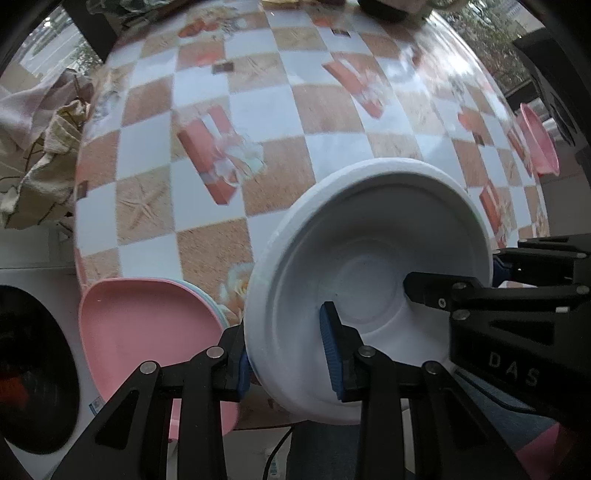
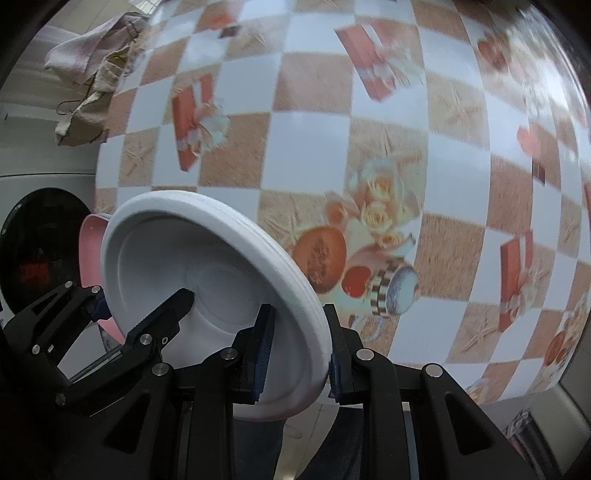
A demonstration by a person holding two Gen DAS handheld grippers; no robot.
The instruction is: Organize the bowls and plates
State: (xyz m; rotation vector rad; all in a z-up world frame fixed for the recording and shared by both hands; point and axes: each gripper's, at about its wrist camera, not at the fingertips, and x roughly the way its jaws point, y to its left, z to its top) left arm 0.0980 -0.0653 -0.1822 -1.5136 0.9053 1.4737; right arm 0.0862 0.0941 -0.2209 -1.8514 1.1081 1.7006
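Observation:
A stack of white foam bowls (image 1: pixel 369 266) is held tilted above the near edge of the checkered table (image 1: pixel 258 110). My left gripper (image 1: pixel 288 354) is shut on the stack's left rim. My right gripper (image 2: pixel 299 354) is shut on the right rim of the same stack (image 2: pixel 207 280); it also shows in the left wrist view (image 1: pixel 443 291). A pink plate (image 1: pixel 147 332) lies on a light blue one at the table's near left corner. Another pink dish (image 1: pixel 539 144) sits at the table's right edge.
Crumpled cloths (image 1: pixel 40 140) lie off the table's left side. A washing machine door (image 1: pixel 33 369) is at the lower left. Dark objects (image 1: pixel 388 9) sit at the table's far edge. The tablecloth (image 2: pixel 369 147) has printed gift boxes and fruit.

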